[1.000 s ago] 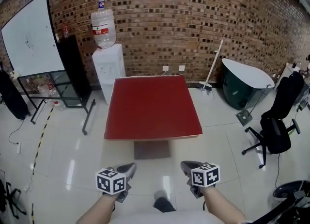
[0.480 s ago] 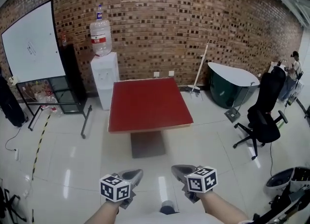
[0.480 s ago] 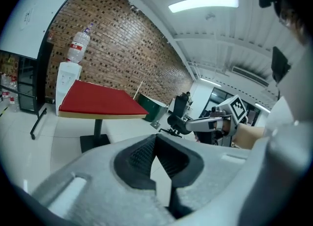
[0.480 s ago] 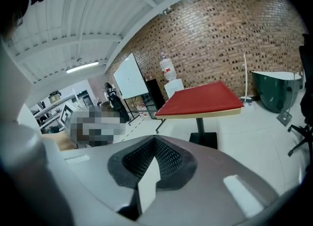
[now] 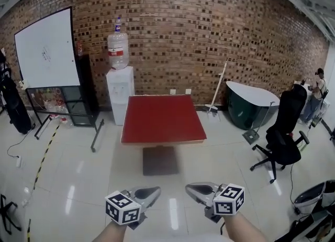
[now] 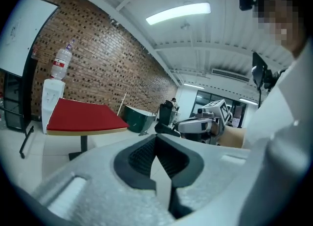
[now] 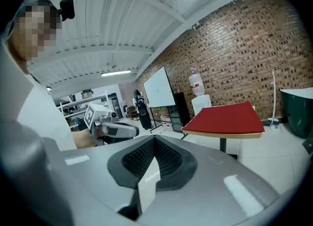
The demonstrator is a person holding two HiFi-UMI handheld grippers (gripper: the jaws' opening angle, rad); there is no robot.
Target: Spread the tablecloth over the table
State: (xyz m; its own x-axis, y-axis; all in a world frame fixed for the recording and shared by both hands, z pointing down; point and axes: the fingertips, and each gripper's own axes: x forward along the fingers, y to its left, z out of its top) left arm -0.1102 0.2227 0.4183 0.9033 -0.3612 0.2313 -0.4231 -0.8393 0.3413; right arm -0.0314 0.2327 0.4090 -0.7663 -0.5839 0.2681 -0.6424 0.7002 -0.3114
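Looking down from the head view, the red tablecloth (image 5: 162, 118) lies flat on the table (image 5: 161, 142) in the middle of the floor, in front of the brick wall (image 5: 209, 36). A tan edge of the top shows below the cloth's near side. The left gripper (image 5: 149, 191) and right gripper (image 5: 196, 188) are held side by side, well apart from the table, with nothing in them.

The left gripper view shows its jaws pressed together with nothing between the pads. The cloth-covered table stands far off at the left.

The right gripper view shows the same: jaws together, nothing held, the table far off at the right.

Handling, as a judgement: the cloth appears thin, light and limp. It will likely sag and fold if lifted at one point. The two near corners, one per gripper, look like the best places to pinch.
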